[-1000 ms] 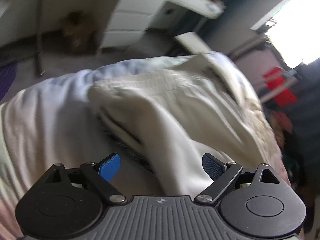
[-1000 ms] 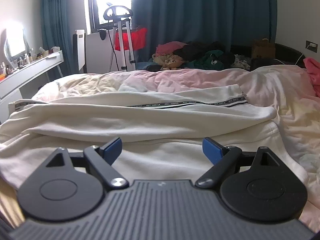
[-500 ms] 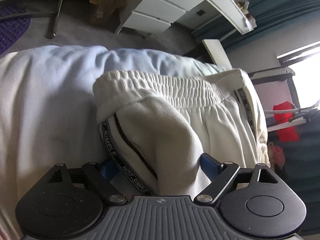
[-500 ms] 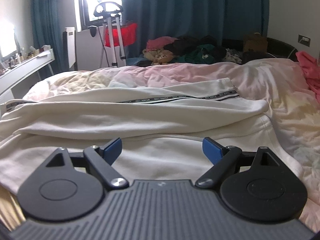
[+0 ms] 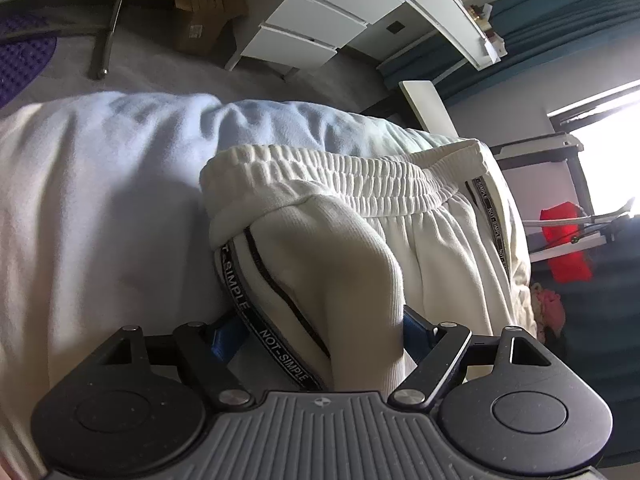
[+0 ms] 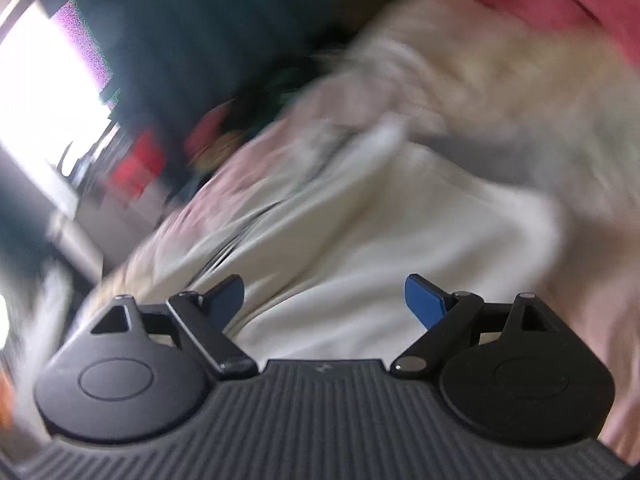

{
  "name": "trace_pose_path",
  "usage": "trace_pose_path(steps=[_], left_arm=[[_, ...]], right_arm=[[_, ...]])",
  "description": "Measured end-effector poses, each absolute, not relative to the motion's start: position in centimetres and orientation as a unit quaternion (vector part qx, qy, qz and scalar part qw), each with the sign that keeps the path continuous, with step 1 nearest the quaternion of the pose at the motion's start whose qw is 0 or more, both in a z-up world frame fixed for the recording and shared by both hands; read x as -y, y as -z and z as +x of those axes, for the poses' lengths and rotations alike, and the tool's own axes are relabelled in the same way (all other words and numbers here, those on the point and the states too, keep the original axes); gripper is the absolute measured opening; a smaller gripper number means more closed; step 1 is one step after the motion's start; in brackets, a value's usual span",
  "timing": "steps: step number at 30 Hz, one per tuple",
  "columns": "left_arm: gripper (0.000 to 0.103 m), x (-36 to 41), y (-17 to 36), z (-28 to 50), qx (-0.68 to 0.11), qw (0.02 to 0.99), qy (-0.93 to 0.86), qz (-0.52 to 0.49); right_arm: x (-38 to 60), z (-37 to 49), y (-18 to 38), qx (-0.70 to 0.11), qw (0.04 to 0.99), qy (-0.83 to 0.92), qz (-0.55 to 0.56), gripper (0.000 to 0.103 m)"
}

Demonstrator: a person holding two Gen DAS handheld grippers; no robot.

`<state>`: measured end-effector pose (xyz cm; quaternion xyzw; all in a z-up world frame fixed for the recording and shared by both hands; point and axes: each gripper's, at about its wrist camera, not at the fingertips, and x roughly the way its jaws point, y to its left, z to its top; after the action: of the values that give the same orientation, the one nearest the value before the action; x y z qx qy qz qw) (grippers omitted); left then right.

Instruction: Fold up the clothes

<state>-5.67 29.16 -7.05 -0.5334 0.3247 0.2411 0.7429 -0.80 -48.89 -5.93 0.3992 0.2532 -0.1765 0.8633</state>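
Cream sweatpants (image 5: 352, 248) with a ribbed elastic waistband (image 5: 340, 176) and a black "NOT-SIMPLE" side tape lie on the bed. My left gripper (image 5: 320, 332) stands wide open astride a bulging fold at the waist end, its blue pads partly hidden by cloth on both sides. In the blurred right wrist view, my right gripper (image 6: 324, 300) is open and empty just above the cream pants (image 6: 380, 240), tilted sideways.
A pale bed sheet (image 5: 100, 184) lies under the pants. Beyond the bed edge are grey floor, a cardboard box (image 5: 204, 8) and white drawers (image 5: 316, 20). A red item (image 5: 566, 246) hangs by the window. Pink bedding and dark curtains blur in the right view.
My left gripper has pushed slightly further onto the waist fold. My right gripper has swung and rolled sharply, blurring its view, from a level look across the bed.
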Motion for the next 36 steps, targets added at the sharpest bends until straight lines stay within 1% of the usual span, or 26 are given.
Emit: trace_pose_path(steps=[4, 7, 10, 13, 15, 18, 20, 21, 22, 26, 28, 29, 30, 31, 32, 33, 36], left_arm=[[0.081, -29.6, 7.7, -6.4, -0.313, 0.726, -0.229, -0.568], [0.080, -30.1, 8.4, -7.4, -0.291, 0.707, -0.223, -0.604], [0.080, -30.5, 9.0, -8.1, -0.274, 0.690, -0.218, -0.634], [0.080, -30.7, 9.7, -8.3, -0.265, 0.676, -0.213, -0.653], [0.080, -30.8, 10.0, -8.4, -0.260, 0.668, -0.213, -0.664], [0.080, -31.1, 10.6, -8.6, -0.250, 0.656, -0.211, -0.680], [0.080, -31.3, 11.0, -8.8, -0.241, 0.648, -0.207, -0.692], [0.080, -31.4, 11.2, -8.9, -0.236, 0.643, -0.206, -0.699], [0.080, -31.5, 11.5, -9.0, -0.230, 0.637, -0.206, -0.706], [0.079, -31.8, 12.1, -9.5, -0.215, 0.623, -0.204, -0.724], [0.077, -31.9, 12.1, -9.6, -0.214, 0.625, -0.204, -0.722], [0.073, -31.9, 12.1, -9.6, -0.216, 0.629, -0.207, -0.718], [0.067, -31.9, 12.1, -9.5, -0.219, 0.632, -0.211, -0.713], [0.066, -31.9, 11.9, -9.2, -0.224, 0.638, -0.215, -0.705], [0.062, -31.9, 11.8, -9.0, -0.230, 0.644, -0.219, -0.696], [0.053, -31.9, 11.5, -8.8, -0.237, 0.653, -0.224, -0.684], [0.036, -31.6, 10.5, -8.2, -0.251, 0.675, -0.234, -0.653]], right_arm=[[52.5, -4.2, 9.0, -0.239, 0.808, 0.242, 0.481, 0.088], [53.5, -5.6, 11.5, -0.242, 0.765, 0.254, 0.540, 0.090], [54.3, -5.5, 14.1, -0.249, 0.727, 0.247, 0.590, 0.081], [55.0, -4.0, 14.9, -0.244, 0.730, 0.253, 0.585, 0.082], [55.3, -2.9, 14.9, -0.241, 0.743, 0.261, 0.567, 0.079], [56.0, -1.6, 15.0, -0.245, 0.758, 0.279, 0.536, 0.058], [57.0, -1.2, 15.4, -0.236, 0.754, 0.291, 0.540, 0.021], [57.4, -1.4, 15.6, -0.226, 0.748, 0.294, 0.550, 0.017], [57.8, -1.6, 15.9, -0.216, 0.743, 0.297, 0.560, 0.009], [58.2, -3.5, 14.6, -0.153, 0.752, 0.305, 0.564, 0.007], [58.0, -3.8, 13.6, -0.136, 0.762, 0.307, 0.554, 0.007], [57.9, -4.0, 13.2, -0.130, 0.767, 0.310, 0.547, 0.007], [57.8, -4.2, 12.8, -0.124, 0.774, 0.314, 0.536, 0.007], [57.7, -4.3, 12.5, -0.120, 0.781, 0.318, 0.524, 0.007], [57.7, -4.4, 12.2, -0.117, 0.788, 0.322, 0.512, 0.007], [57.8, -4.6, 12.3, -0.117, 0.787, 0.324, 0.511, 0.007], [58.4, -5.0, 13.4, -0.121, 0.769, 0.329, 0.534, 0.007]])
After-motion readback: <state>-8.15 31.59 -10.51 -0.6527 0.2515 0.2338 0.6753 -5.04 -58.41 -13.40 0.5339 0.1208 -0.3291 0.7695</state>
